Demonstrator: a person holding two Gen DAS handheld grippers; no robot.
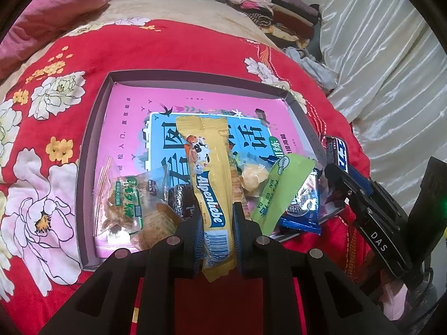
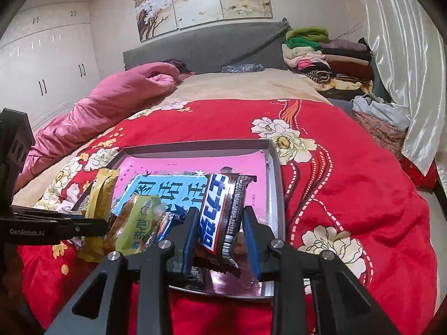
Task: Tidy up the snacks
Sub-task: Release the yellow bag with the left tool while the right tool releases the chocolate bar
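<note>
Snacks (image 1: 279,192) lie heaped at the box's (image 1: 92,128) near edge — unsorted. Left gripper (image 1: 217,231) is clamped on the yellow candy stick (image 1: 209,173); right gripper (image 2: 220,237) on the brown bar (image 2: 223,212) — both above the box on the bed (image 2: 349,167).

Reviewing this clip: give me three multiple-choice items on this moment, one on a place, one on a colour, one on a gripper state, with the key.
1. Where does the shallow grey cardboard box sit?
A. red floral bedspread
B. wooden floor
C. white shelf

2. What colour is the long Alpenliebe candy wrapper?
A. purple
B. yellow
C. silver

3. What is the right gripper doing?
A. open, empty
B. clamping a folded towel
C. shut on the dark brown chocolate bar wrapper

Key: A, the bedspread surrounds the box; B, its yellow shows between the left gripper's pads; C, blue pads flank the bar.
</note>
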